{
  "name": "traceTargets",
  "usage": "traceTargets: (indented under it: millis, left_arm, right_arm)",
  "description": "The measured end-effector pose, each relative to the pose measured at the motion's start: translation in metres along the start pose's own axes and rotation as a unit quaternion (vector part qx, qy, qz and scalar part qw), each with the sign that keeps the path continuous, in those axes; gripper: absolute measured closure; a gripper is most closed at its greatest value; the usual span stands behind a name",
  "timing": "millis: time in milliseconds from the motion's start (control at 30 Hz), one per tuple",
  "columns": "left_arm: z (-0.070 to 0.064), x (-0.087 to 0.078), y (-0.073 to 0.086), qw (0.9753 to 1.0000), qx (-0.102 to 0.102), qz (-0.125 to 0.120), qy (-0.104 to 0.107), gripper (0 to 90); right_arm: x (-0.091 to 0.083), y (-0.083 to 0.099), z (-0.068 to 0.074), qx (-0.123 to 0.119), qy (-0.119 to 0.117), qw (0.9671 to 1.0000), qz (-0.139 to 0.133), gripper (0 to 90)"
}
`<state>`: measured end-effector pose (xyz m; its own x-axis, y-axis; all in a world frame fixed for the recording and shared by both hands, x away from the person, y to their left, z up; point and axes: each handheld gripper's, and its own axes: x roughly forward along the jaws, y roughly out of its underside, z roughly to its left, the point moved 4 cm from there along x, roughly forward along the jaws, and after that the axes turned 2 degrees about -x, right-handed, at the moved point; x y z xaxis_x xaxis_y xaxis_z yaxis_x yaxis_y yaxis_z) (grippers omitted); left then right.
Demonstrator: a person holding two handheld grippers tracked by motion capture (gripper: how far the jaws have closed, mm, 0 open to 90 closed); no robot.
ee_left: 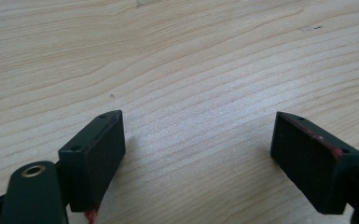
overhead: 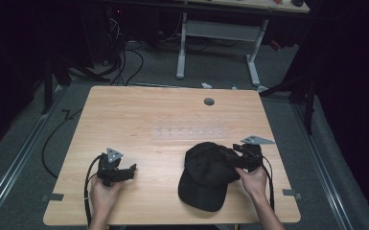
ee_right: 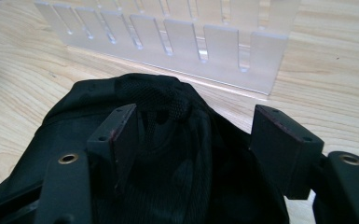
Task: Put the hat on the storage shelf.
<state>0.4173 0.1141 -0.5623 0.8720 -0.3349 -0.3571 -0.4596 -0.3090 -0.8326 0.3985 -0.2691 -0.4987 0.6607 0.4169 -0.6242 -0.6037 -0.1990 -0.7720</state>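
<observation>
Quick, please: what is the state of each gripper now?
Left gripper: open, holding nothing, over the table.
Right gripper: open, jaws around the black cap.

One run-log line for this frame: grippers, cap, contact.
left gripper: open, over bare table | right gripper: open, jaws straddling black cap, not closed | cap: resting on table, near clear slotted rack

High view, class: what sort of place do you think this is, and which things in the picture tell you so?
Probably a lab or recording workroom, not a home. A bare wooden table stands on grey carpet, loose cables trail across the floor, and a white-legged workbench stands behind, with dark surroundings all round.
</observation>
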Motion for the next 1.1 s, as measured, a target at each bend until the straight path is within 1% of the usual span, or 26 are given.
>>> traceTargets:
  millis: [133,167,200,233,300,400,433,500,633,667,700,733,767,800,900,967,1100]
  left_arm:
    - [0.0,0.0,0.0,1.0,0.0,0.0,0.0,18.0]
    - [0.0,0.0,0.0,1.0,0.0,0.0,0.0,18.0]
    - [0.0,0.0,0.0,1.0,0.0,0.0,0.0,18.0]
    - [0.0,0.0,0.0,1.0,0.0,0.0,0.0,18.0]
    - [0.0,0.0,0.0,1.0,0.0,-0.001,-0.001,18.0]
    - [0.0,0.0,0.0,1.0,-0.001,-0.001,-0.001,18.0]
    - [0.0,0.0,0.0,1.0,-0.002,-0.001,-0.002,18.1]
    - [0.0,0.0,0.0,1.0,-0.002,-0.001,-0.002,18.0]
    - [0.0,0.0,0.0,1.0,-0.002,-0.002,-0.002,18.3]
    - [0.0,0.0,0.0,1.0,-0.002,-0.002,-0.002,18.3]
    - [0.0,0.0,0.0,1.0,-0.002,-0.002,-0.002,18.3]
    - [0.0,0.0,0.0,1.0,-0.002,-0.002,-0.002,18.4]
    - [0.0,0.0,0.0,1.0,-0.002,-0.002,-0.003,18.4]
    - [0.0,0.0,0.0,1.0,-0.002,-0.002,-0.003,18.6]
    - [0.0,0.0,0.0,1.0,-0.003,-0.003,-0.003,18.7]
    - [0.0,0.0,0.0,1.0,-0.002,-0.003,-0.004,18.9]
    - [0.0,0.001,0.0,1.0,-0.004,-0.004,-0.005,19.2]
  right_arm:
    - [0.005,-0.001,0.0,0.003,-0.002,1.0,0.008,32.4]
    - [0.01,-0.001,0.0,0.005,-0.002,0.9999,0.015,32.4]
    - [0.01,-0.001,0.0,0.005,-0.002,0.9999,0.015,32.4]
    - [0.013,0.0,-0.001,0.006,-0.002,0.9998,0.021,32.3]
    - [0.016,0.001,-0.003,0.016,-0.013,0.9994,0.027,31.4]
    - [0.018,0.002,-0.004,0.017,-0.015,0.9992,0.032,31.2]
    - [0.02,0.003,-0.005,0.02,-0.017,0.9988,0.041,31.2]
    - [0.022,0.003,-0.007,0.019,-0.018,0.9988,0.041,31.5]
    - [0.027,0.005,-0.007,0.025,-0.024,0.998,0.054,36.6]
    - [0.027,0.005,-0.007,0.025,-0.024,0.998,0.054,36.6]
    - [0.029,0.006,-0.008,0.026,-0.027,0.9974,0.061,40.5]
    - [0.029,0.006,-0.008,0.026,-0.027,0.9974,0.061,40.5]
    - [0.03,0.007,-0.008,0.023,-0.026,0.9973,0.064,43.2]
    - [0.032,0.008,-0.007,0.022,-0.026,0.997,0.07,49.4]
    - [0.036,0.009,-0.007,0.023,-0.033,0.9962,0.077,59.5]
    - [0.036,0.009,-0.007,0.023,-0.031,0.996,0.08,64.0]
    - [0.035,0.009,-0.009,0.025,-0.036,0.9962,0.076,71.2]
